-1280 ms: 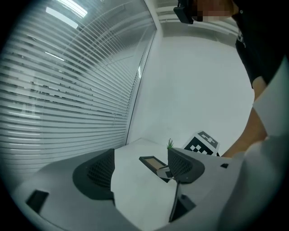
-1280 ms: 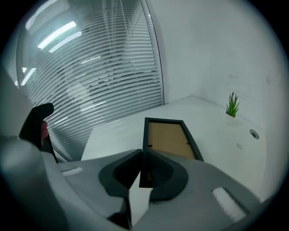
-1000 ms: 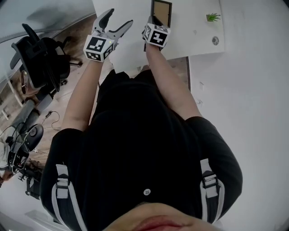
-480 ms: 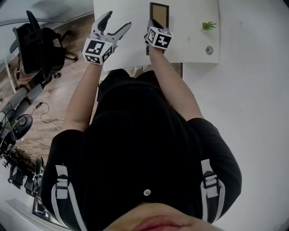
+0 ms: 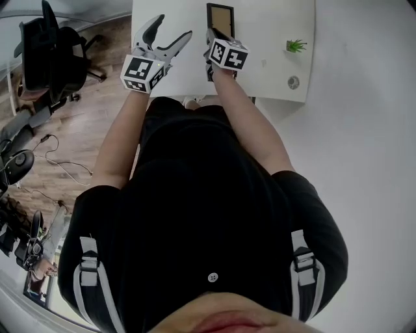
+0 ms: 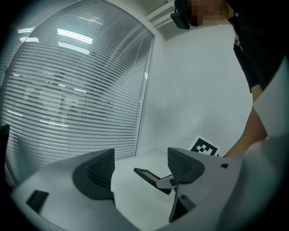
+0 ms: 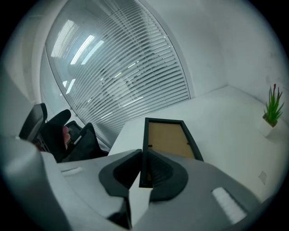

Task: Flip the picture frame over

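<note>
A black picture frame (image 5: 220,17) with its brown backing (image 7: 169,137) facing up rests on the white table (image 5: 273,26). My right gripper (image 5: 213,36) is shut on the frame's near left edge (image 7: 143,173), one jaw on each side of the rim. In the left gripper view the frame (image 6: 145,173) looks tilted, its near end lifted off the table by the right gripper's finger (image 6: 168,182). Left of the frame, my left gripper (image 5: 173,27) hovers open over the table with nothing between its jaws (image 6: 140,169).
A small potted plant (image 5: 296,45) (image 7: 272,108) and a small round object (image 5: 294,82) stand at the table's right side. A black office chair (image 5: 52,52) and cables are on the wooden floor to the left. Window blinds (image 6: 76,99) lie beyond the table.
The left gripper has shifted slightly over the table and stays open. The right gripper keeps hold of the frame's near edge. The head view has drifted, so the table sits higher.
</note>
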`<state>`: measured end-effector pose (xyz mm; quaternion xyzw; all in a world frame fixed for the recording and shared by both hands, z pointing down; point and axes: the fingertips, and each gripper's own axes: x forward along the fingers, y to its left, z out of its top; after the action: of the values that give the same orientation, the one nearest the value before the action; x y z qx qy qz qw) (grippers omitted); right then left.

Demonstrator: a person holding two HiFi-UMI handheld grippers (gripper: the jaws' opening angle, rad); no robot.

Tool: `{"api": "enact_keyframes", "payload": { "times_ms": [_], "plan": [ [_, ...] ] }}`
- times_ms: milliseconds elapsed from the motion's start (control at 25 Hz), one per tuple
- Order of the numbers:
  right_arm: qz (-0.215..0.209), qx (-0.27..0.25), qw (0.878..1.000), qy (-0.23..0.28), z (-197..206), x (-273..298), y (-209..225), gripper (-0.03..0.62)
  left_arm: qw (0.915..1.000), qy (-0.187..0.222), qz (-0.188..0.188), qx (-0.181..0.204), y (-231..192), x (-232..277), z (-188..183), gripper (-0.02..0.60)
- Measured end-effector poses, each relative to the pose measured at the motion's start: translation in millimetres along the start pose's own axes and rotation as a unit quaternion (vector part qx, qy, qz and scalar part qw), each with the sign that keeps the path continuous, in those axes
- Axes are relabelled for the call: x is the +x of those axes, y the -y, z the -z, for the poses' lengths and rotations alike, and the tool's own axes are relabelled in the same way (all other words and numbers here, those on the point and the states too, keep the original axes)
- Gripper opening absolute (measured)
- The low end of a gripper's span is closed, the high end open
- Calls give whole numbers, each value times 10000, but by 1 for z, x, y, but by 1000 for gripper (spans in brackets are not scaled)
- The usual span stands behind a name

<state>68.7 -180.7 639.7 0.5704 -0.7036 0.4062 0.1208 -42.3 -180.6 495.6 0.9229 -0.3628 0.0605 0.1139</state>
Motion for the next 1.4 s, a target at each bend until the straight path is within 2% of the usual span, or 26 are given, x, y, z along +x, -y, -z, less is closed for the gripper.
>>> {"api": "enact_keyframes", "payload": {
  "times_ms": [160,280,440,600,760,1000,1160,1400],
  "plan": [
    [-670,412,9969,29,-5,-3,-6,49,10000,6,-99,7,9,4,0,373],
    [-1192,738,9899,191,-11,-7,-11,49,9999,-2,-113,9,13,9,-2,373],
    [-1788,1463,9723,370,-16,-10,-19,49,9999,9,-143,3,15,12,-5,371],
    [-2178,1968,9550,425,-18,-11,-23,49,9999,-39,-122,21,19,16,-5,371],
    [-2556,2278,9392,255,-11,-9,-29,49,9999,-114,-109,24,21,16,1,371],
    [-3138,3040,8993,174,-1,-8,-39,49,9998,-185,-94,16,20,12,5,371],
    [-3394,3445,8753,40,13,-3,-42,49,9997,-220,-72,3,21,11,10,371],
    [-3724,3971,8388,113,23,1,-40,49,9995,-302,-42,-24,23,13,20,371]
  ]
}}
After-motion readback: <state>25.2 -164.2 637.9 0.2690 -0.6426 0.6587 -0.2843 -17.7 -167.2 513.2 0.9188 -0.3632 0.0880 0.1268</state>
